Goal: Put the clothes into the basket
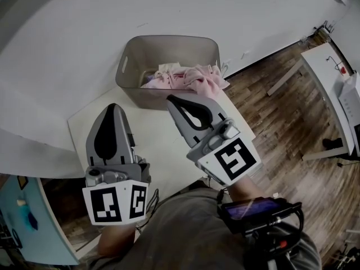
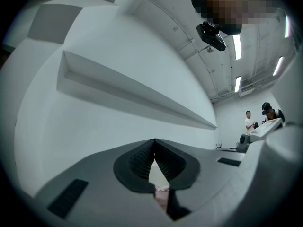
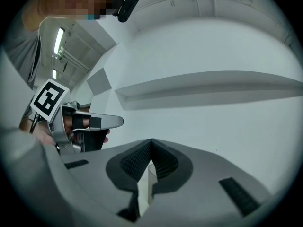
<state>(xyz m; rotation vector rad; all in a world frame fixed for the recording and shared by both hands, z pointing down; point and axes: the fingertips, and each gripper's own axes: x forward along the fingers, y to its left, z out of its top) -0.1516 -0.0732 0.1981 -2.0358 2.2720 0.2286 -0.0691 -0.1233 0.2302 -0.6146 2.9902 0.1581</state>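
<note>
**Pink clothes sit in the basket**

The grey plastic basket (image 1: 128, 66) has round corners and a slot handle. It stands at the far end of the pale table (image 1: 157, 145). Soft, crumpled pink clothes (image 1: 185, 79) lie inside, and one bit droops over the right rim. Nearer, the left gripper (image 1: 114, 107) and right gripper (image 1: 171, 99) are squeezed tight and hold nothing.

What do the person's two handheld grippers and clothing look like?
The left gripper and right gripper are grey plastic with black ribbed pads and white cubes bearing black square markers. The person wears a grey shirt and a black wrist-mounted device.
</note>
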